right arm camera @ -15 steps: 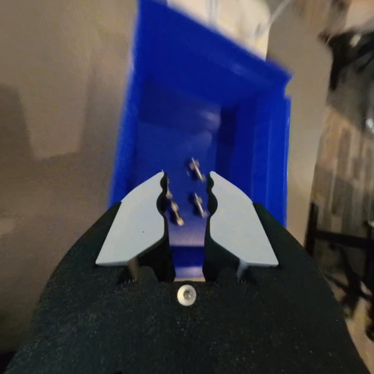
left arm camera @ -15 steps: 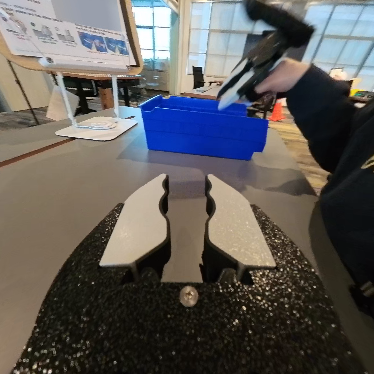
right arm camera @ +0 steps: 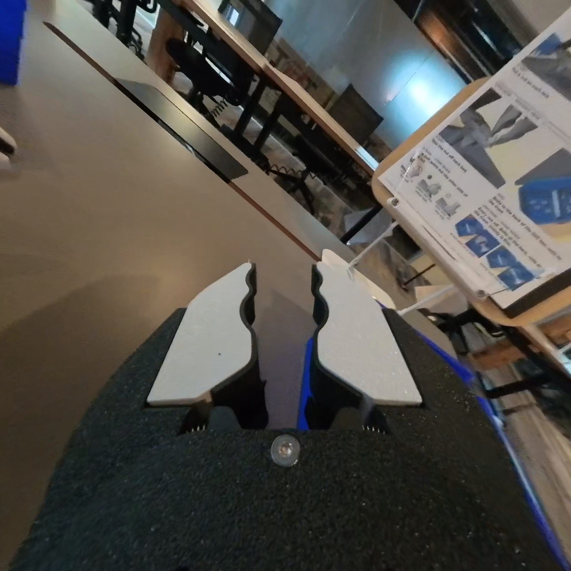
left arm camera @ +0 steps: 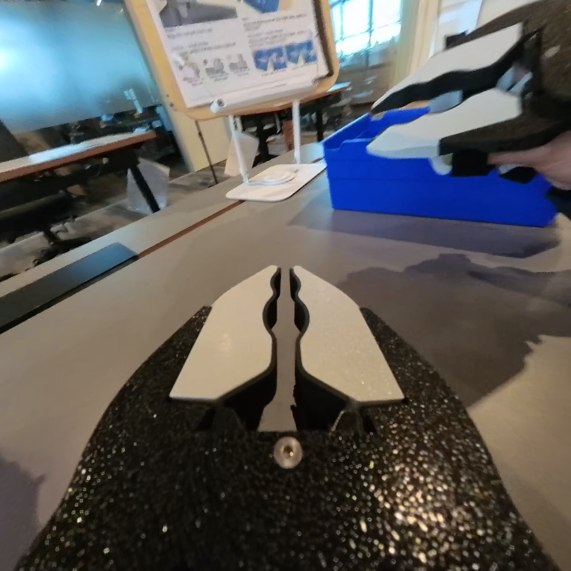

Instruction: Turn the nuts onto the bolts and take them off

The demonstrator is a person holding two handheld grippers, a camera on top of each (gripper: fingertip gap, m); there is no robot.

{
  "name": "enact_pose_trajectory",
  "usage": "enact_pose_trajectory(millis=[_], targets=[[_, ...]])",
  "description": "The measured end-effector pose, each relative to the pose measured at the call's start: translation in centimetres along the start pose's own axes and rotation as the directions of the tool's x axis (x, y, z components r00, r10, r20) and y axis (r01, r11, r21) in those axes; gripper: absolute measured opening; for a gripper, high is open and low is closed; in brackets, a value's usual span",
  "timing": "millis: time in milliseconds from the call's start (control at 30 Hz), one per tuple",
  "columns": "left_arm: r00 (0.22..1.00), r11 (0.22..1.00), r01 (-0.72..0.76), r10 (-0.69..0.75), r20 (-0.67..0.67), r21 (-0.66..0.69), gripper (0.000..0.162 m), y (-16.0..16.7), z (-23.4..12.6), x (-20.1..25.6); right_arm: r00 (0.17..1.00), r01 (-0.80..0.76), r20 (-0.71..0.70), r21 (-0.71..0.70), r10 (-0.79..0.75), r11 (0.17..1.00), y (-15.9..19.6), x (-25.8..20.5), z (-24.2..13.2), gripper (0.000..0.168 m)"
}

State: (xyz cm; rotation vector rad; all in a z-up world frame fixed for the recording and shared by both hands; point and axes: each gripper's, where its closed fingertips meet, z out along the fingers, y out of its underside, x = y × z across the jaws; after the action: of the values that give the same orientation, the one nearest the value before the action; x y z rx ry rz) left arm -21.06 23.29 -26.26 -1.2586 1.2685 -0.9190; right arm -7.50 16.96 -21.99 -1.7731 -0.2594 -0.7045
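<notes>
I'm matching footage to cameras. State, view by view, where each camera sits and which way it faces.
Left wrist view: on the left tongs, low over the grey table, facing the blue bin and sign stand; right tongs and a hand show.
Right wrist view: on the right tongs, rolled sideways, facing across the table to the sign; bin edge below.
Shared: table, bin, sign.

Grey table (left arm camera: 123,324), instruction board on white stand (left arm camera: 244,52), blue bin (left arm camera: 417,191), black chair (right arm camera: 197,65)
</notes>
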Motion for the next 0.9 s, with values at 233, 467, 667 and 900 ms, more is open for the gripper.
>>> enact_pose_trajectory(millis=[233,467,667,900], targets=[[0.992,0.986,0.032,-0.012,0.125,-0.163,0.000,2.2,-0.1,-2.3,0.935,-0.253,0.280,0.102,0.217,0.962,-2.0,-5.5,0.4,0.040],[0.989,0.972,0.034,0.000,0.146,-0.232,0.008,3.8,0.2,-2.9,0.783,-0.452,0.499,0.044,0.372,0.891,-1.6,-10.9,0.8,0.052],[0.989,0.970,0.024,0.013,0.147,-0.244,0.015,4.0,0.2,-3.0,0.793,-0.443,0.488,0.053,0.364,0.895,-0.9,-10.8,0.9,0.056],[0.992,0.971,0.019,0.012,0.126,-0.240,0.031,3.9,0.1,-2.8,0.790,-0.442,0.493,0.046,0.365,0.896,-0.6,-10.7,0.9,0.056]])
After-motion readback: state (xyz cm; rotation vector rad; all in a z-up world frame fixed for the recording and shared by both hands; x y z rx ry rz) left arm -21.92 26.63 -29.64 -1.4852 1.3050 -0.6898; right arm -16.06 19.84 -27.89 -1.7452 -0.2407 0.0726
